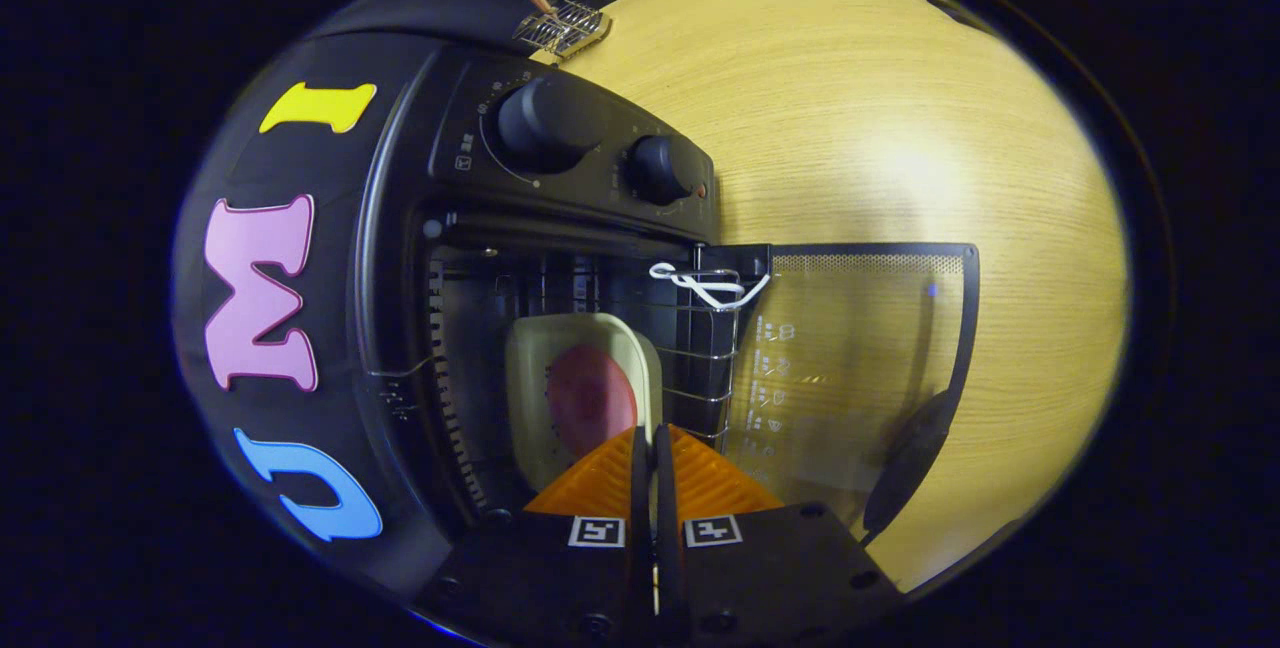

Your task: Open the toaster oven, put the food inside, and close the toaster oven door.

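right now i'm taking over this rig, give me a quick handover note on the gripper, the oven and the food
Gripper: the orange fingers are closed together with nothing between them, pointing into the oven mouth.
Toaster oven: its glass door is swung fully open over the wooden table.
Food: a round reddish piece sits in a pale tray on the wire rack inside the oven, just ahead of the fingertips.
Done: door opened, food placed inside.
Left: back the gripper out and shut the door, probably by its dark handle.
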A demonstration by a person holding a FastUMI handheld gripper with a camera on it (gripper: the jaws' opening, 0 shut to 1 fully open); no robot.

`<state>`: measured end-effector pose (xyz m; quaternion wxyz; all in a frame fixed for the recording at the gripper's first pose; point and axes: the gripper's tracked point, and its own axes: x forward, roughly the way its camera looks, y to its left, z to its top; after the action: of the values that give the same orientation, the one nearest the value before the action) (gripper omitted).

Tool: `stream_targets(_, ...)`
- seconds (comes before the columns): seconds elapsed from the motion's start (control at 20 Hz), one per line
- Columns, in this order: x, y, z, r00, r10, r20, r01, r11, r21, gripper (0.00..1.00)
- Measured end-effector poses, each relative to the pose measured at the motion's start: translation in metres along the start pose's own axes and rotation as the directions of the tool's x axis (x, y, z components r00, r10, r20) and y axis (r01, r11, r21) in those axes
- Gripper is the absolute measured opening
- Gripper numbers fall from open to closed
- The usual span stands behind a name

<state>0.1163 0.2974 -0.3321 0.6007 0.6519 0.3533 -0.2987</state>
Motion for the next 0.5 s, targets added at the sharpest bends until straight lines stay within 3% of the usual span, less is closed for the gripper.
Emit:
stream_targets(0.25,-0.003,0.004,-0.012,0.999,0.026,-0.036,-0.027,1.0,-0.001,0.12)
stream_targets(0.35,-0.007,0.006,-0.017,0.997,0.048,-0.064,-0.049,0.999,-0.009,0.34)
stream_targets(0.5,-0.018,0.008,-0.021,0.993,0.072,-0.094,-0.075,0.997,-0.03,0.39)
